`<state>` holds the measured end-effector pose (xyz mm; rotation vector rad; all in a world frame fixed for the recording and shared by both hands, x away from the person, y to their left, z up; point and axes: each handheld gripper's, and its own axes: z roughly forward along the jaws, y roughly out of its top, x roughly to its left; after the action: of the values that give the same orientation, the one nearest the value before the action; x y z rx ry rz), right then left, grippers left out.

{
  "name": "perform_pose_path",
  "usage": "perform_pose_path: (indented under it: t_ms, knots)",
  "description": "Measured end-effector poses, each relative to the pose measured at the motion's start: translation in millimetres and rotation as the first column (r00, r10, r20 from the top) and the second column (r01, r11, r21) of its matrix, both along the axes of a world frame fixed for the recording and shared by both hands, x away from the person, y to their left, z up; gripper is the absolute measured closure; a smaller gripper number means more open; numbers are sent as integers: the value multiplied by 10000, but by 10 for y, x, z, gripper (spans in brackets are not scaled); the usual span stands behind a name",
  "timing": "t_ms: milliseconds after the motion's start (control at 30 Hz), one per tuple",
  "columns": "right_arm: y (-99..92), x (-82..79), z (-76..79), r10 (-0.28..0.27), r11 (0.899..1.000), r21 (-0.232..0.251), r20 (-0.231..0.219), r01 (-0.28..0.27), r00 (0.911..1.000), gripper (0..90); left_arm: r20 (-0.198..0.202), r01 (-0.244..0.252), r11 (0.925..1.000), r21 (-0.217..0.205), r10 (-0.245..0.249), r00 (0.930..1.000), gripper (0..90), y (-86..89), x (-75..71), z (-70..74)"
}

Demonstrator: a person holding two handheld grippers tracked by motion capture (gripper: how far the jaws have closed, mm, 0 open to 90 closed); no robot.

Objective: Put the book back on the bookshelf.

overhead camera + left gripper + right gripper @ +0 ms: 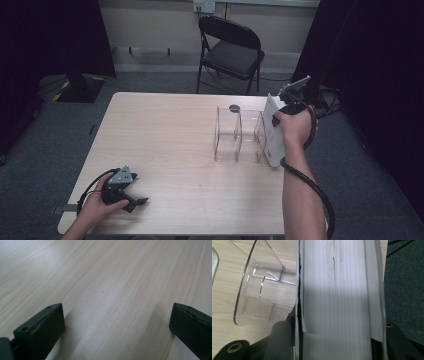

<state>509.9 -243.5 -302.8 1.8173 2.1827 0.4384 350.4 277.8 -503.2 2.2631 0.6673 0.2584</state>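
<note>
Rack point(239, 134) stands touching book point(272, 131) in right tongs point(280, 107).

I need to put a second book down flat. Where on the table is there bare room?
The wide stretch between the left tongs and the clear rack is bare, as is the far left corner. The table is crowded at its right edge, where the right tongs hold the white book by the rack.

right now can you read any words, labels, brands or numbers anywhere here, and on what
None can be read.
White book in the right gripper: its cover and page edges show no print.
Clear file rack: no label.
Wall socket plate: too small to read any marking.
Left gripper and wooden table: no writing.
</note>
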Motion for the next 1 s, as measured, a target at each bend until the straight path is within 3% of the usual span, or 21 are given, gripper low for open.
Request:
perform_pose_path:
  t_ms: [333, 1000]
  knots:
    - [10, -5, -61, -109, 9999, 139, 479, 103, 9988, 515, 44, 41, 10000, 40, -41, 10000, 0, 0, 3, 2]
    - [9, -54, -101, -373, 9988, 319, 393, 361, 9985, 471, 42, 36, 10000, 40, -36, 10000, 0, 0, 2, 2]
